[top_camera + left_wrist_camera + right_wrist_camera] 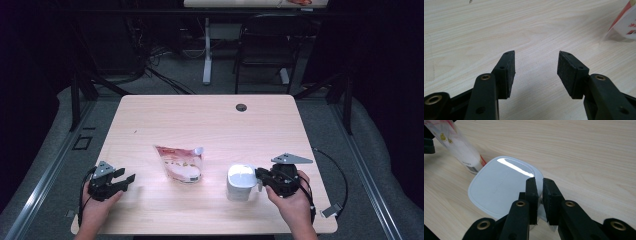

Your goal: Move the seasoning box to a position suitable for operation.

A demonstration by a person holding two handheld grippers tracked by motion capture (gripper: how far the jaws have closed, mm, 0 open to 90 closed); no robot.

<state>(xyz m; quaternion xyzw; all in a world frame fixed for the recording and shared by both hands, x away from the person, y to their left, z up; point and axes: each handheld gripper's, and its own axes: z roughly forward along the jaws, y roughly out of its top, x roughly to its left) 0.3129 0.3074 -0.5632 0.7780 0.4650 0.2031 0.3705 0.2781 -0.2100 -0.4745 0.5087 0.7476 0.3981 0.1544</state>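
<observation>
white lidded container (242, 182) standing on the worktop (210, 120) near its front edge, contents hidden under the closed lid. right gripper (539, 185) fingers narrow, pinching a thin tab at the container's side, tab mostly covered. printed pouch (180, 163) just left, contents unclear. left gripper (535, 62) fingers wide, holding nothing.

Dim room with dark vignetted corners, table (210, 125) lit from above, glare streak on white container lid (501, 187), gripper views sharp, soft shadows.
</observation>
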